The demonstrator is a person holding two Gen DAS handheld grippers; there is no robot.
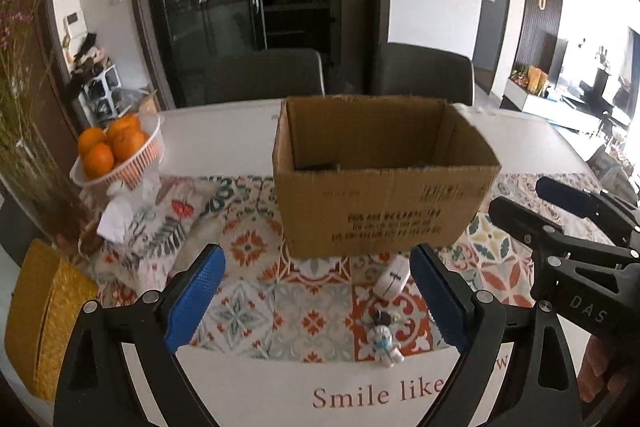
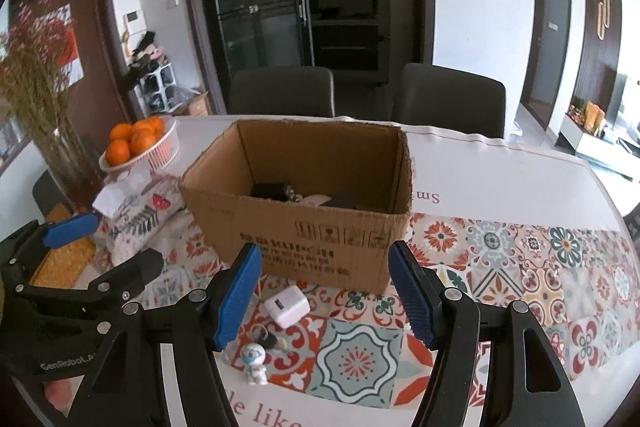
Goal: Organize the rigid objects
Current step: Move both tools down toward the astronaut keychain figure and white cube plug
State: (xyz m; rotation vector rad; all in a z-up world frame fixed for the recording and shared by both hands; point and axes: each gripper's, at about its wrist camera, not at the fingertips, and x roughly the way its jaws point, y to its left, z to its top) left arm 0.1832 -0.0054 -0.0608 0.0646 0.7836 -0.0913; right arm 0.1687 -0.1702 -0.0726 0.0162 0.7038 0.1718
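Observation:
An open cardboard box (image 1: 376, 187) (image 2: 304, 211) stands on the patterned tablecloth and holds several dark objects (image 2: 304, 197). In front of it lie a white charger plug (image 2: 286, 306) (image 1: 392, 281) and a small white astronaut keychain figure (image 2: 256, 367) (image 1: 385, 341). My left gripper (image 1: 316, 301) is open and empty, above the cloth just left of the plug and figure. My right gripper (image 2: 326, 301) is open and empty, with the plug and figure near its left finger. Each gripper shows in the other's view: the right one (image 1: 560, 223) and the left one (image 2: 108, 247).
A white basket of oranges (image 1: 116, 151) (image 2: 140, 143) stands at the left, with a floral tissue pack (image 1: 152, 223) (image 2: 136, 215) and a yellow box (image 1: 44, 315) beside it. Dried flowers (image 2: 36, 95) stand far left. Two grey chairs (image 2: 448, 99) stand behind the table.

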